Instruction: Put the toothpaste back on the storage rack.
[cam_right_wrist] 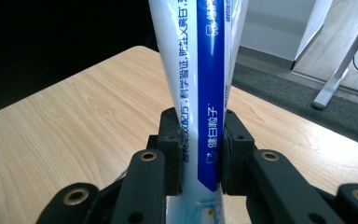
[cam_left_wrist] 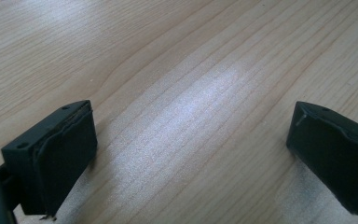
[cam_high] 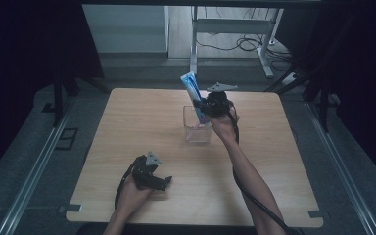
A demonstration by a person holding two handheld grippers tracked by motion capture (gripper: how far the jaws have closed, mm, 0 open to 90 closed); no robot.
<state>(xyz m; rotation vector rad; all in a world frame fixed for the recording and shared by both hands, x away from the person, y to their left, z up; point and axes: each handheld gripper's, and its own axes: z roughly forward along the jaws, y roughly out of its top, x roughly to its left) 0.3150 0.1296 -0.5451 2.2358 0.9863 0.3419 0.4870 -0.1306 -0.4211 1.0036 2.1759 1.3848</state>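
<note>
**Toothpaste tube held over a clear cup**

Right gripper (cam_high: 201,108) clamps the blue-and-white toothpaste tube (cam_right_wrist: 200,93) upright, its lower end inside the clear cup (cam_high: 198,133) at mid-table (cam_high: 127,117). Left gripper (cam_left_wrist: 191,149) rests on the near tabletop, jaws spread wide, grasping nothing.

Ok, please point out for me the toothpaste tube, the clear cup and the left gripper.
toothpaste tube (cam_right_wrist: 200,93), right gripper view, on the blue stripe above the jaws.
clear cup (cam_high: 197,133), high view, on its front wall.
left gripper (cam_high: 165,183), high view, midway between its fingertips.
</note>
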